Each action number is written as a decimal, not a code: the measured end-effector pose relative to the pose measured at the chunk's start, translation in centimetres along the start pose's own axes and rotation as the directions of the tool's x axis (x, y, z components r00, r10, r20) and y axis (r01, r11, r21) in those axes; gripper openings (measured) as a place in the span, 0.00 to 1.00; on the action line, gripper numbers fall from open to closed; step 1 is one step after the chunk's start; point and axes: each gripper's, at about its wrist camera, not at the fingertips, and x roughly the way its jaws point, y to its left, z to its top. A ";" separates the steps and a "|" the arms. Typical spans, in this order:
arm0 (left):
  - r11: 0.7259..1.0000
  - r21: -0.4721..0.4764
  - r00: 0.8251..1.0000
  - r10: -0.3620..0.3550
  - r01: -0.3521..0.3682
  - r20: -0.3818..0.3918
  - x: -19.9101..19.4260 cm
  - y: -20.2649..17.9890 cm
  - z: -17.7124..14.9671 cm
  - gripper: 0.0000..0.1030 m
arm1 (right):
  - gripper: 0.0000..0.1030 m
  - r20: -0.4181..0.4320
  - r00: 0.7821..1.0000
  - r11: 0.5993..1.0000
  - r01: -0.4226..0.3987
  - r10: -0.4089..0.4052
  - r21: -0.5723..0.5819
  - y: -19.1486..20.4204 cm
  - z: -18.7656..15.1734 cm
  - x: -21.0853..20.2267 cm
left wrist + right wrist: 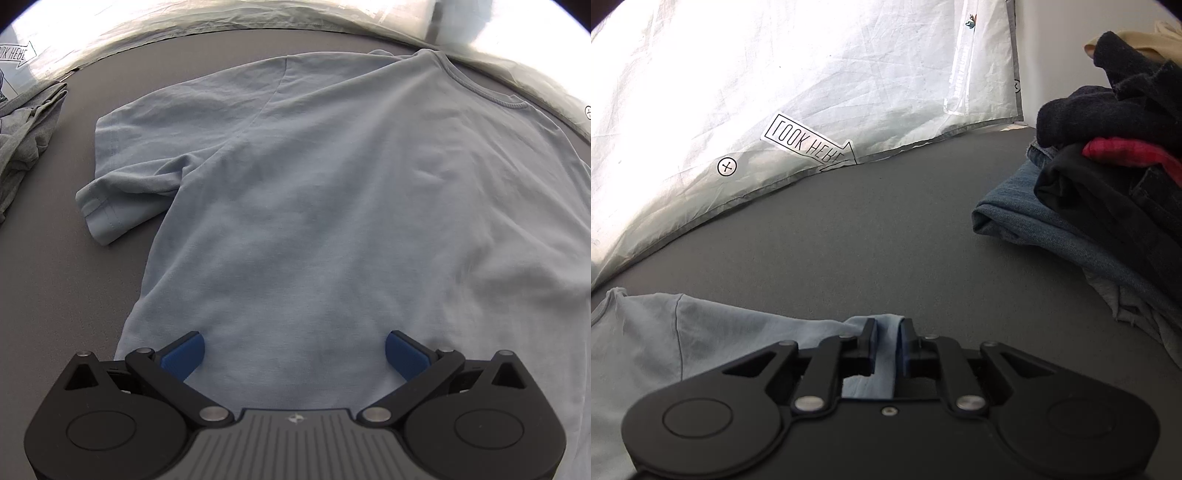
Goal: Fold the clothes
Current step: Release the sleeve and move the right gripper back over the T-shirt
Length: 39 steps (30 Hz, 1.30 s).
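A light-blue t-shirt lies spread flat on the grey table, collar at the far right, one short sleeve sticking out to the left. My left gripper hovers over the shirt's lower part, its blue pads wide apart and open, with only flat cloth below. In the right wrist view my right gripper is shut on a raised fold of the other sleeve, which fills the narrow gap between the fingers. The rest of the t-shirt trails off to the left.
A crumpled grey garment lies at the table's left edge. A pile of dark and red clothes on folded jeans stands at the right. A white sheet with a "LOOK HERE" sticker hangs behind the table.
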 end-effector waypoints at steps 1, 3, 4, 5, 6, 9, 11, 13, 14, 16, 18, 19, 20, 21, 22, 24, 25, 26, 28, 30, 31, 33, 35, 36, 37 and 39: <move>1.000 -0.001 1.000 0.000 0.000 0.005 0.0 0.0 -0.1 1.00 | 0.28 0.010 1.000 1.000 0.018 -0.018 -0.009 0.2 0.0 -0.5; 1.000 -0.005 1.000 0.002 -0.002 0.016 -0.1 0.0 -0.2 1.00 | 0.37 0.042 0.998 0.999 0.039 -0.039 -0.011 0.7 -0.3 -2.3; 1.000 -0.007 1.000 0.002 -0.002 0.022 -0.1 -0.1 -0.3 1.00 | 0.41 0.050 0.998 0.999 0.035 -0.034 -0.013 0.9 -0.6 -3.0; 1.000 -0.008 1.000 0.003 -0.003 0.028 -0.1 -0.1 -0.3 1.00 | 0.45 0.060 0.998 0.999 0.030 -0.028 -0.021 1.5 -1.1 -4.1; 1.000 -0.010 0.999 0.004 -0.004 0.033 -0.1 -0.1 -0.4 1.00 | 0.47 0.066 0.998 0.999 0.026 -0.024 -0.030 2.0 -1.6 -4.8; 1.000 -0.015 0.999 0.006 -0.005 0.054 -0.2 -0.2 -0.7 1.00 | 0.61 0.076 0.996 0.996 -0.030 0.037 -0.083 4.9 -4.3 -7.9; 1.000 -0.021 0.997 0.006 -0.005 0.076 -0.2 -0.1 -1.0 1.00 | 0.77 0.058 0.993 0.990 -0.098 0.104 -0.102 6.9 -6.4 -9.4; 1.000 -0.023 0.995 0.007 -0.005 0.102 -0.3 -0.2 -1.4 1.00 | 0.81 0.006 0.982 0.975 -0.187 0.189 -0.116 9.1 -8.6 -10.5; 1.000 -0.023 0.994 0.007 -0.004 0.113 -0.3 -0.2 -1.5 1.00 | 0.83 -0.030 0.975 0.966 -0.221 0.219 -0.134 10.4 -9.6 -10.9; 1.000 -0.021 0.992 0.004 -0.002 0.123 -0.4 -0.2 -1.7 1.00 | 0.88 -0.090 0.966 0.945 -0.257 0.243 -0.203 12.9 -11.6 -11.8; 1.000 -0.015 0.993 -0.001 0.003 0.122 -0.4 -0.1 -1.6 1.00 | 0.94 -0.108 0.960 0.923 -0.277 0.257 -0.266 14.8 -13.0 -12.7; 1.000 -0.007 0.993 -0.007 0.008 0.121 -0.4 -0.1 -1.6 1.00 | 0.97 -0.109 0.957 0.912 -0.290 0.270 -0.290 15.5 -13.5 -13.1; 1.000 0.000 0.993 -0.013 0.013 0.119 -0.4 0.0 -1.6 1.00 | 0.98 -0.111 0.953 0.900 -0.302 0.282 -0.313 16.2 -14.0 -13.5; 1.000 0.012 0.993 -0.022 0.020 0.118 -0.5 0.1 -1.7 1.00 | 0.99 -0.101 0.955 0.894 -0.295 0.277 -0.337 16.5 -14.4 -13.8; 0.999 0.030 0.992 -0.036 0.032 0.117 -0.5 0.3 -1.8 1.00 | 0.99 -0.091 0.958 0.888 -0.287 0.273 -0.360 16.9 -14.8 -14.1; 0.996 0.059 0.991 -0.070 0.064 0.111 -0.8 0.8 -2.0 1.00 | 0.99 -0.071 0.965 0.879 -0.259 0.252 -0.400 17.4 -15.5 -14.6; 0.995 0.048 0.990 -0.087 0.082 0.108 -1.0 1.5 -2.3 1.00 | 0.99 -0.061 0.970 0.876 -0.240 0.236 -0.418 17.6 -15.9 -14.9; 0.994 0.021 0.988 -0.105 0.103 0.113 -1.3 2.3 -2.5 1.00 | 0.99 -0.052 0.975 0.876 -0.217 0.215 -0.430 17.4 -16.1 -15.0; 0.989 -0.043 0.981 -0.137 0.144 0.135 -2.0 4.3 -3.0 1.00 | 1.00 -0.051 0.985 0.882 -0.173 0.168 -0.439 16.9 -16.6 -14.8; 0.984 -0.096 0.977 -0.136 0.153 0.167 -2.5 6.4 -3.2 1.00 | 1.00 -0.044 0.989 0.894 -0.145 0.140 -0.423 16.1 -16.8 -14.6; 0.982 -0.119 0.975 -0.122 0.146 0.186 -2.8 7.5 -3.3 1.00 | 1.00 -0.048 0.992 0.911 -0.128 0.119 -0.392 15.3 -16.6 -14.5; 0.981 -0.154 0.969 -0.083 0.121 0.231 -3.3 9.5 -3.3 1.00 | 1.00 -0.050 0.996 0.932 -0.088 0.075 -0.353 14.3 -16.3 -14.7; 0.976 -0.194 0.958 -0.041 0.099 0.284 -3.7 12.0 -3.0 0.96 | 1.00 -0.042 0.998 0.937 -0.056 0.044 -0.346 13.7 -16.4 -15.2; 0.973 -0.213 0.953 -0.024 0.092 0.302 -3.7 13.1 -2.7 0.89 | 1.00 -0.042 0.999 0.937 -0.046 0.033 -0.345 13.6 -16.5 -15.4; 0.969 -0.232 0.950 -0.014 0.090 0.311 -3.6 14.1 -2.3 0.84 | 1.00 -0.043 0.999 0.938 -0.036 0.023 -0.345 13.6 -16.6 -15.7; 0.961 -0.260 0.951 -0.009 0.094 0.310 -3.1 15.7 -1.4 0.57 | 1.00 -0.054 0.998 0.932 -0.035 0.017 -0.360 14.1 -17.1 -16.1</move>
